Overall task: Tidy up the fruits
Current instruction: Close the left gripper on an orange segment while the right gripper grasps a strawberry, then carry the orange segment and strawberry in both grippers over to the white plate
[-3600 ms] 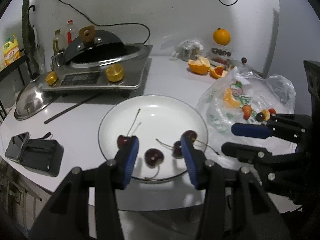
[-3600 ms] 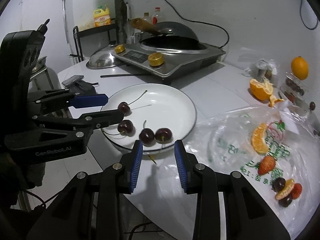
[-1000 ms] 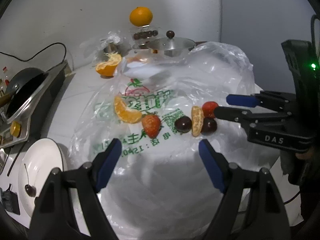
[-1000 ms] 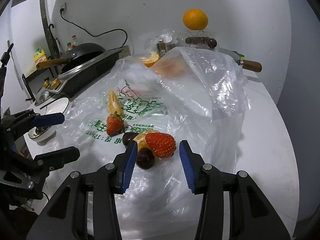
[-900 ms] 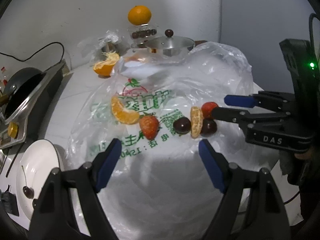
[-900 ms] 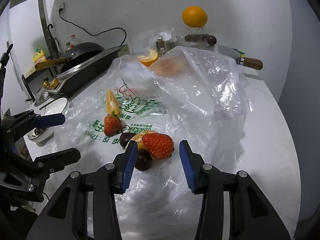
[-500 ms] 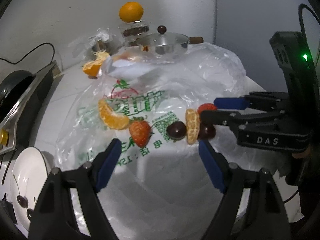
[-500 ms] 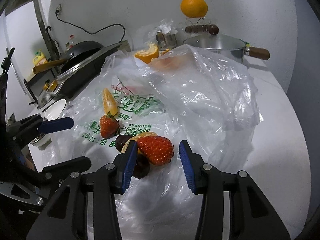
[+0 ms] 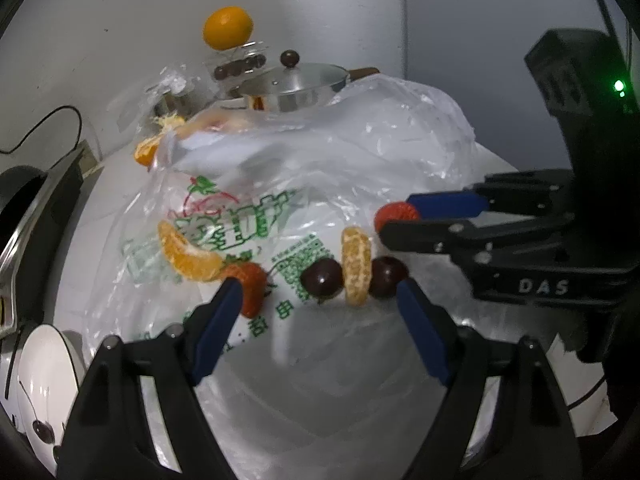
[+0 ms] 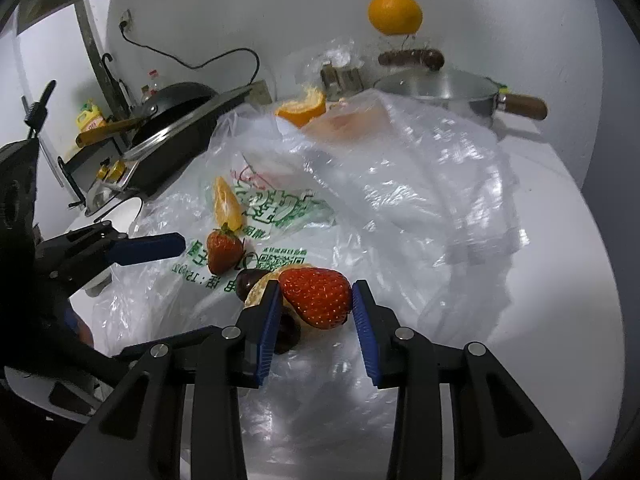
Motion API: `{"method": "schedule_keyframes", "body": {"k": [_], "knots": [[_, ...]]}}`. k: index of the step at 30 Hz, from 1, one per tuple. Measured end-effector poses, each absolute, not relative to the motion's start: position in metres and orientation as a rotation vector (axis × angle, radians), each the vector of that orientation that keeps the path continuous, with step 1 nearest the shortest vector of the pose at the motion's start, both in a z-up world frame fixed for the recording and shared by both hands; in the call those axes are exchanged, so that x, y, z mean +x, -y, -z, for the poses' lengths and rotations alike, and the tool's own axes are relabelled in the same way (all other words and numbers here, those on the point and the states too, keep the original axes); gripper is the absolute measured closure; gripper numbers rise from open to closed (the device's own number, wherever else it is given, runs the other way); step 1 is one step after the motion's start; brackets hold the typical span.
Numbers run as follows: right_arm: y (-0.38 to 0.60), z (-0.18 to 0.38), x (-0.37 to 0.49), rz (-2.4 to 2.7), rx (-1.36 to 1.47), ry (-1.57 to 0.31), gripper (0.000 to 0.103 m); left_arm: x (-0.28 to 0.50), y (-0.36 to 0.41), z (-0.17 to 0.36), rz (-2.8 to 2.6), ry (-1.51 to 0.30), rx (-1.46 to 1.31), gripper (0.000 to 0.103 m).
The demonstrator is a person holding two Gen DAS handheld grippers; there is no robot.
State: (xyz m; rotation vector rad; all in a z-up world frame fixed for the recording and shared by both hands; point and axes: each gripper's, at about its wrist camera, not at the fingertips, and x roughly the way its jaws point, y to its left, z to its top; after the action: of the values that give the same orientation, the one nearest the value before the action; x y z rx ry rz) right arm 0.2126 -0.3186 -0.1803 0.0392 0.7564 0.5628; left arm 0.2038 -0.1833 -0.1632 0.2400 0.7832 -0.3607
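Red strawberry sits pinched in our right gripper, whose jaws have just been closing. Our left gripper hangs spread. We judge that squeezing harder could bruise it, or drag the plastic bag.

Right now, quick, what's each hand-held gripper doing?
Left hand-held gripper: open, holding nothing.
Right hand-held gripper: just been closing, pads now on the strawberry.
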Motion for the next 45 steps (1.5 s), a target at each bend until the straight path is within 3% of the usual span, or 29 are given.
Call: {"method": "schedule_keyframes", "body": {"k": [8, 10, 15, 24, 31, 40, 45], "knots": [[0.341, 0.171, 0.211, -0.529, 0.06, -0.715, 0.065, 0.214, 0.195, 0.16, 0.389, -0.765, 0.263, 0.024], [0.344, 0.17, 0.21, -0.526, 0.063, -0.711, 0.065, 0.219, 0.199, 0.162, 0.396, -0.776, 0.27, 0.035], [0.35, 0.171, 0.209, -0.519, 0.074, -0.701, 0.065, 0.232, 0.209, 0.163, 0.405, -0.794, 0.272, 0.04], [0.359, 0.171, 0.208, -0.513, 0.089, -0.687, 0.065, 0.252, 0.223, 0.171, 0.396, -0.847, 0.271, 0.064], [0.36, 0.174, 0.208, -0.522, 0.099, -0.685, 0.065, 0.26, 0.223, 0.178, 0.387, -0.905, 0.248, 0.069], [0.362, 0.175, 0.207, -0.517, 0.118, -0.673, 0.065, 0.261, 0.231, 0.179, 0.425, -0.928, 0.28, 0.084], [0.363, 0.175, 0.205, -0.516, 0.126, -0.666, 0.065, 0.262, 0.228, 0.175, 0.433, -0.926, 0.262, 0.086]]}}
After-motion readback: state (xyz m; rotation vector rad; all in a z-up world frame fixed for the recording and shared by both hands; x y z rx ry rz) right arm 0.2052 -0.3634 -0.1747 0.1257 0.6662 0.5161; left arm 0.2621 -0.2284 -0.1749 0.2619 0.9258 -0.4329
